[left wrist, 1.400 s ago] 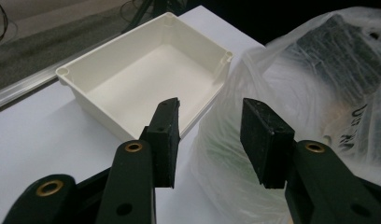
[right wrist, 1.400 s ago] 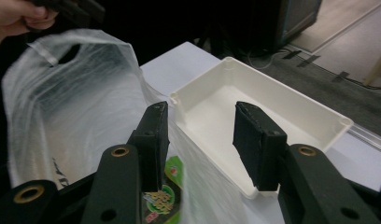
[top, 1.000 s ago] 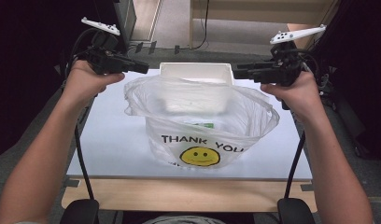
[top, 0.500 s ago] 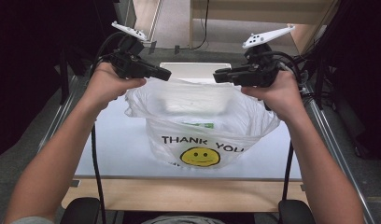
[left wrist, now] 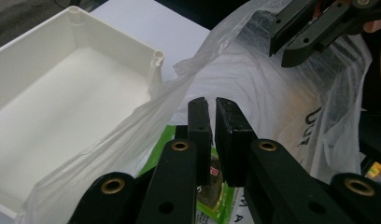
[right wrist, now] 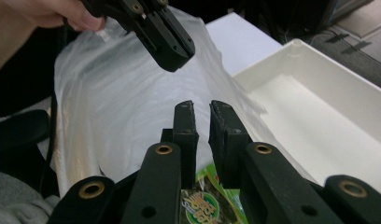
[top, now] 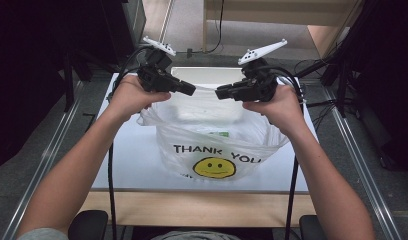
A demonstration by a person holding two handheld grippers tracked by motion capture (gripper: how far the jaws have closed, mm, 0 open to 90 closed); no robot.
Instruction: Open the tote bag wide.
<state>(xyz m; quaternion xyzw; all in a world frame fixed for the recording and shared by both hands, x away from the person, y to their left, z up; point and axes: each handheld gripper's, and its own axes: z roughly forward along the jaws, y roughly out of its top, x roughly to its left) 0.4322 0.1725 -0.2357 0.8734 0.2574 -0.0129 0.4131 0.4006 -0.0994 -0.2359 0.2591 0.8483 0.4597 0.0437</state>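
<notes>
- One clear plastic bag [top: 217, 145] printed with a smiley face.
- One white tray [left wrist: 62, 107] behind it.
- One green packet [right wrist: 212, 205] inside the bag, as far as I can see.
- Two grippers, left gripper [top: 189, 90] and right gripper [top: 221, 92].
- One white table [top: 137, 165].

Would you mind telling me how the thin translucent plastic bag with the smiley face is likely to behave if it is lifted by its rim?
The translucent plastic bag will probably be floppy: its film looks thin and creased and sags between the raised sides. It is likely light, holding what looks like one flat green packet. The glossy film may slip from a narrow pinch.
</notes>
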